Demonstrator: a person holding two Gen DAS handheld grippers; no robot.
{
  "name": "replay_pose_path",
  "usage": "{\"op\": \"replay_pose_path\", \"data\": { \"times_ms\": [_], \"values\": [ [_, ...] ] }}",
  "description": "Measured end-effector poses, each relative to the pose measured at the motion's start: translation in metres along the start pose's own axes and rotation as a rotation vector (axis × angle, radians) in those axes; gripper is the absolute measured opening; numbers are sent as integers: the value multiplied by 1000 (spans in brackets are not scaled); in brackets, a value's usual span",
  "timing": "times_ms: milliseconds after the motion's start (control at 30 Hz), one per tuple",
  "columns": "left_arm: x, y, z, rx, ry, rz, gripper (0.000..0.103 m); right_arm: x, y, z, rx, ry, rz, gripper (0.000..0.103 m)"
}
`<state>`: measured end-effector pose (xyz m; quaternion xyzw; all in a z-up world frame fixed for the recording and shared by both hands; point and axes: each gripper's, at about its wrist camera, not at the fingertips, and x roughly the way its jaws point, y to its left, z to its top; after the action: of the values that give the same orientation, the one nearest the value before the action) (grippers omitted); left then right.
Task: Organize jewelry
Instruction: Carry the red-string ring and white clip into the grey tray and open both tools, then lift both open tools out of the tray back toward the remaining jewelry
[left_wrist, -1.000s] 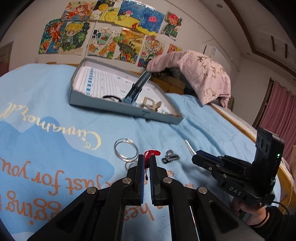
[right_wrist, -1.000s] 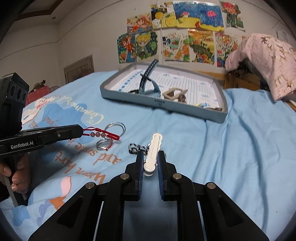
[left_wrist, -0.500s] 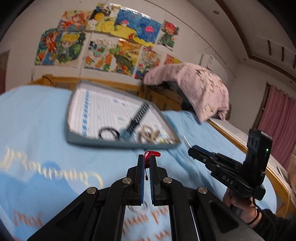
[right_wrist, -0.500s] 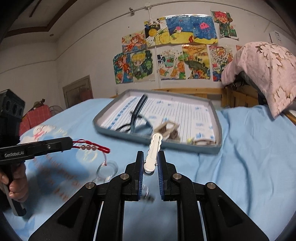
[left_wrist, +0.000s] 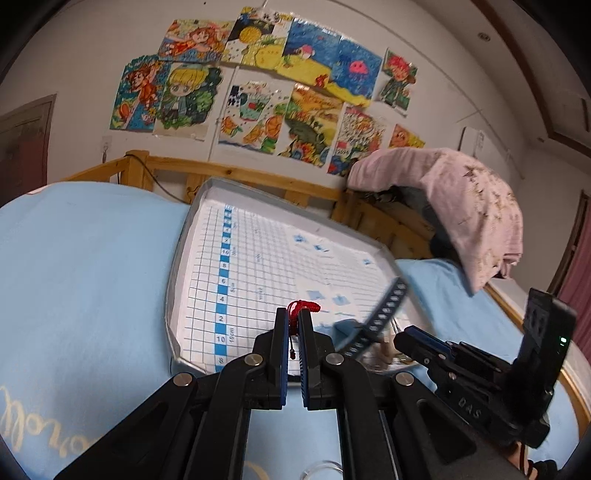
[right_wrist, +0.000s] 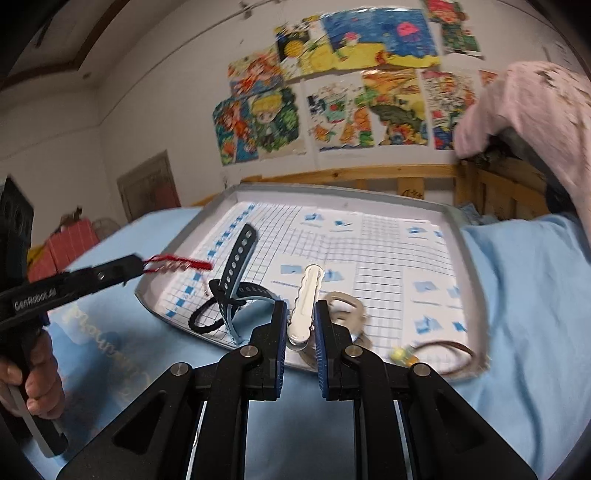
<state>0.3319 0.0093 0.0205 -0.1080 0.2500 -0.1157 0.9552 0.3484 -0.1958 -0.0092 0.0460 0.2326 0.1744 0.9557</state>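
Note:
A grey tray with a gridded paper lining lies on the blue bedspread. My left gripper is shut on a red cord bracelet and hangs over the tray's near left part. My right gripper is shut on a white hair clip over the tray's near edge. Inside the tray lie a dark blue watch strap, a black hair tie, a beige buckle piece and a brown loop.
The blue bedspread surrounds the tray. A wooden bed rail runs behind it, with a pink blanket heaped at the right. A clear ring lies on the bedspread near the bottom edge. A hand grips the left tool.
Both grippers have travelled forward from the bedspread to above the tray, each still holding its item. The rings and charm on the bedspread have dropped behind, mostly out of view.

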Motion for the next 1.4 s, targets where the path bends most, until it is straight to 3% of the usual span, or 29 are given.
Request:
{"op": "replay_pose_path", "data": {
  "times_ms": [400, 467, 533, 667, 767, 800, 833, 900, 967, 1033, 1100, 1200, 1400],
  "values": [
    [32, 9, -13, -1, 101, 64, 5, 25, 14, -2, -66, 60, -16, 14],
    [32, 10, -14, -4, 106, 60, 6, 23, 13, -2, -62, 61, -16, 20],
    [31, 9, -14, -1, 106, 61, 6, 20, 12, -3, -57, 50, -27, 32],
    [19, 5, -14, 12, 85, 53, 8, 4, 5, -3, -32, 8, -58, 34],
    [4, 1, -14, 19, 49, 38, 36, -15, 0, -2, -15, -34, -84, 40],
    [-1, 0, -14, 17, 36, 35, 54, -24, -1, -1, -15, -57, -94, 44],
    [-10, -1, -15, 10, 3, 31, 59, -33, -1, -1, -14, -78, -103, 45],
    [-23, -3, -15, 10, -29, 23, 59, -47, -1, -1, -10, -106, -110, 46],
    [-41, -9, -17, 21, -57, 25, 64, -64, 0, 0, -2, -142, -113, 53],
    [-62, -14, -20, 32, -114, 27, 90, -84, 0, 0, 12, -188, -103, 71],
    [-80, -18, -24, 35, -170, 36, 102, -106, 4, -2, 13, -243, -92, 81],
    [-110, -23, -31, 32, -240, 49, 103, -133, 12, -5, 8, -299, -86, 100],
    [-163, -36, -54, 80, -346, 93, 103, -178, 30, -22, -23, -344, -72, 102]
  ]
}}
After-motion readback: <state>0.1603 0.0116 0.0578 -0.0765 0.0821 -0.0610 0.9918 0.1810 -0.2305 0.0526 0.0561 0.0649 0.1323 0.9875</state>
